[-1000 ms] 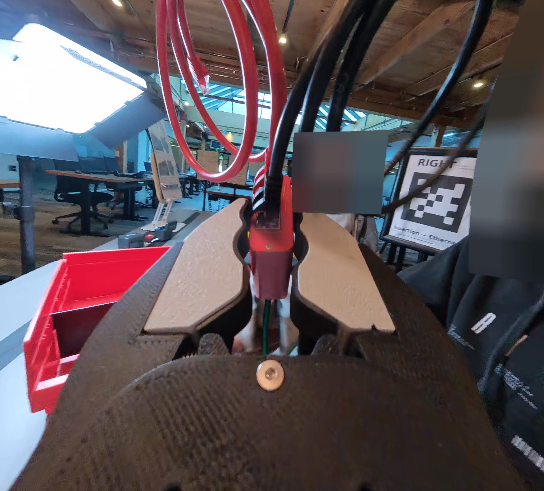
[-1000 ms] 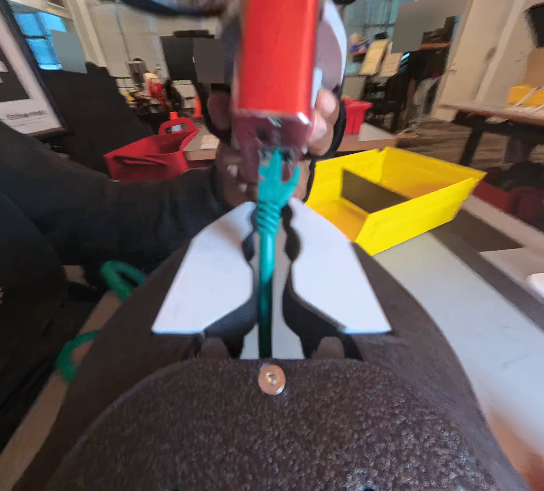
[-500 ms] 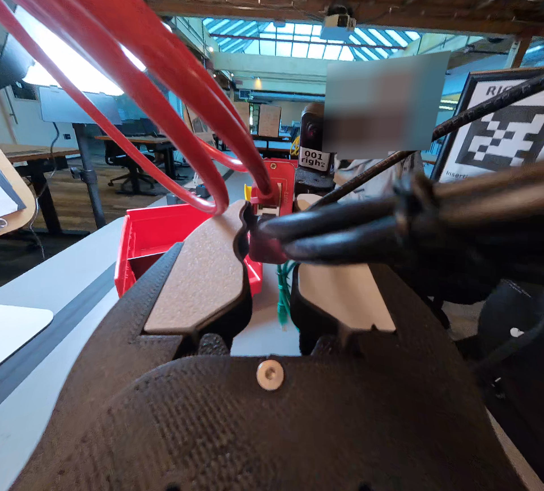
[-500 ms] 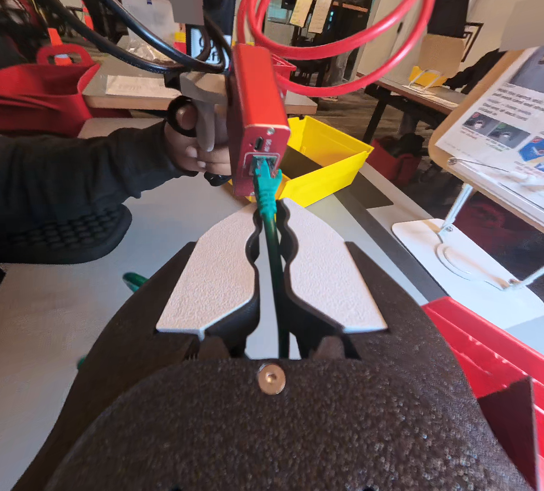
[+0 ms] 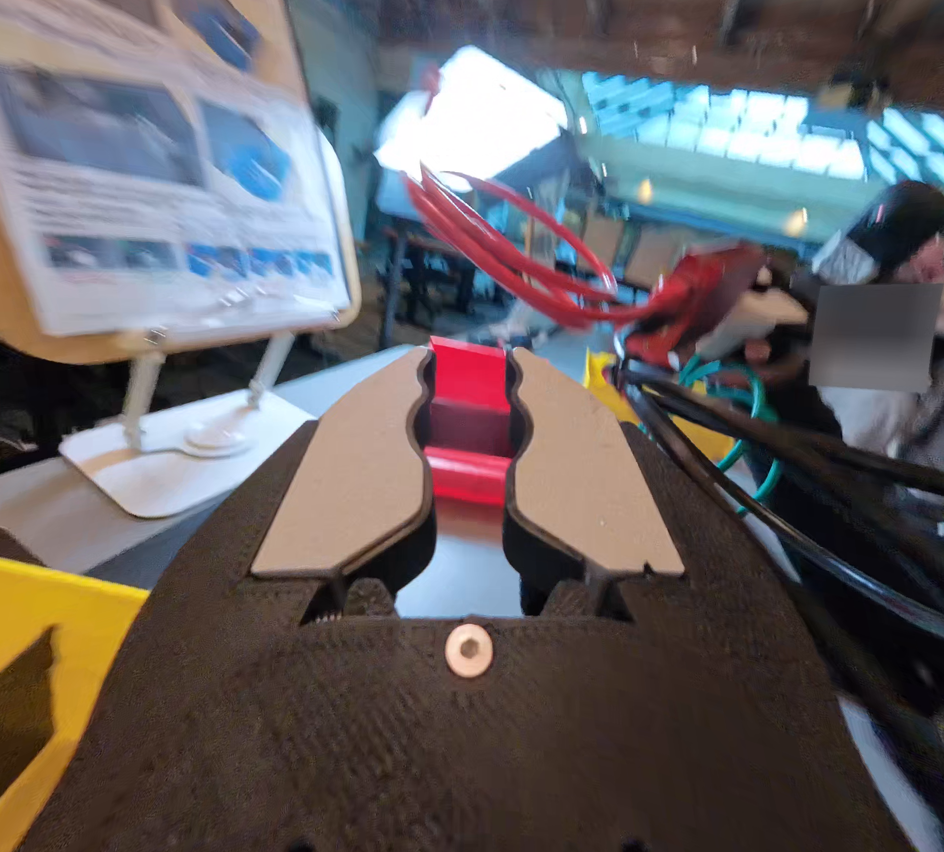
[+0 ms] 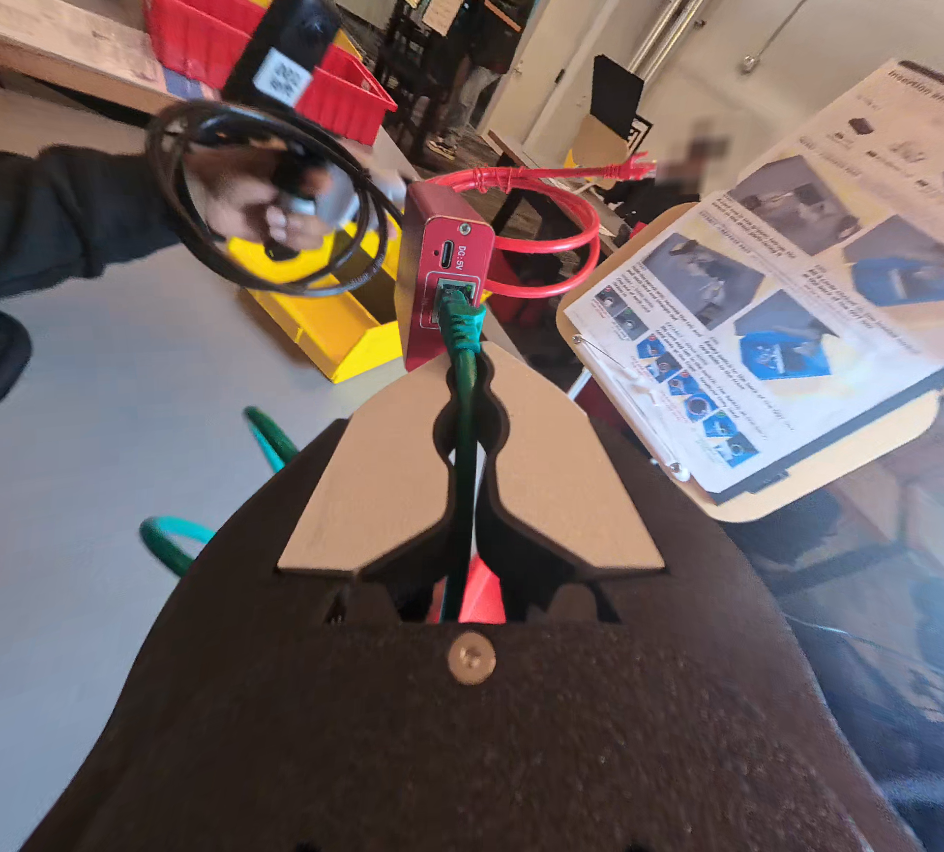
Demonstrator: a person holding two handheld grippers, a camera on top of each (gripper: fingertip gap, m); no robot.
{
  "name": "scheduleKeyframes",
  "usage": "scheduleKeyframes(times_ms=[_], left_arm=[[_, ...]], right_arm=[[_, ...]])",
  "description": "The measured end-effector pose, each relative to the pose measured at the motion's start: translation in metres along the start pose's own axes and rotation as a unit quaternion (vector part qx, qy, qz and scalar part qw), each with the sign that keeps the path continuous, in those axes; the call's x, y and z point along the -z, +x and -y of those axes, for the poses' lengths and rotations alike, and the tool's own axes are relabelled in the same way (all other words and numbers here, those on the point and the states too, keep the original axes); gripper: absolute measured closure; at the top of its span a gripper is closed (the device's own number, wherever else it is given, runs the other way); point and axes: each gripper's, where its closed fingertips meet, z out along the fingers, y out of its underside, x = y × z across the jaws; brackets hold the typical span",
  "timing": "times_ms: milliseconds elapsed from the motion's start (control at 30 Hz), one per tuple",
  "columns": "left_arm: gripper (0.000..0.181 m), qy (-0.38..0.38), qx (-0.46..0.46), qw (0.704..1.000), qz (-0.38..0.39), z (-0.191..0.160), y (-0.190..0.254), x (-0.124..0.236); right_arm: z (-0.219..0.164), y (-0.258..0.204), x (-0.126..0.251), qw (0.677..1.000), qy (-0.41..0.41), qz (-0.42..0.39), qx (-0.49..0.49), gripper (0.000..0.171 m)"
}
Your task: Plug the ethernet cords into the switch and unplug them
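Green ethernet cord (image 6: 464,398) is running between the right gripper's (image 6: 467,367) nearly closed fingers, pinched there, its plug sitting in the red switch (image 6: 443,275) just ahead of the tips. Beyond the switch a red cord (image 6: 541,239) is looping. The left gripper (image 5: 469,362) is gaping slightly, holding nothing, a red bin (image 5: 467,418) lying ahead between its fingers.

- Left gripper (image 5: 467,444): jaws apart, nothing between them; the gap looks straight onto a red bin (image 5: 467,398) ahead.
- Left side: an instruction board (image 5: 153,153) on a white stand rises from the desk (image 5: 51,515), closing that flank.
- Right side: black cables (image 5: 766,434) and green cord (image 6: 462,418) loops cross the path.
- Bare desk shows left of the right gripper (image 6: 467,398); a yellow bin (image 6: 327,321) and the red switch (image 6: 439,275) stand ahead of it.
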Motion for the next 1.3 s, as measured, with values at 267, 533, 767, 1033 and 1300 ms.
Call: scheduleKeyframes(times_ms=[267, 533, 767, 1033, 1300], left_arm=[[0.152, -0.042, -0.200, 0.979, -0.008, 0.046, 0.066, 0.031], [0.126, -0.279, -0.302, 0.904, -0.113, -0.082, 0.122, -0.038], [0.151, -0.314, -0.344, 0.878, -0.109, -0.124, 0.114, -0.058], [0.154, -0.279, -0.317, 0.892, -0.163, -0.128, 0.124, -0.060], [0.154, -0.304, -0.332, 0.881, -0.146, -0.148, 0.120, -0.067]], right_arm=[[-0.028, -0.009, -0.005, 0.997, -0.069, 0.013, 0.032, 0.170], [-0.057, -0.041, -0.024, 0.982, -0.152, 0.068, 0.093, 0.170], [-0.045, -0.053, -0.018, 0.985, -0.110, 0.113, 0.075, 0.170], [-0.029, -0.060, 0.001, 0.985, -0.070, 0.157, 0.011, 0.140], [-0.065, -0.084, -0.025, 0.944, -0.223, 0.199, 0.136, 0.144]])
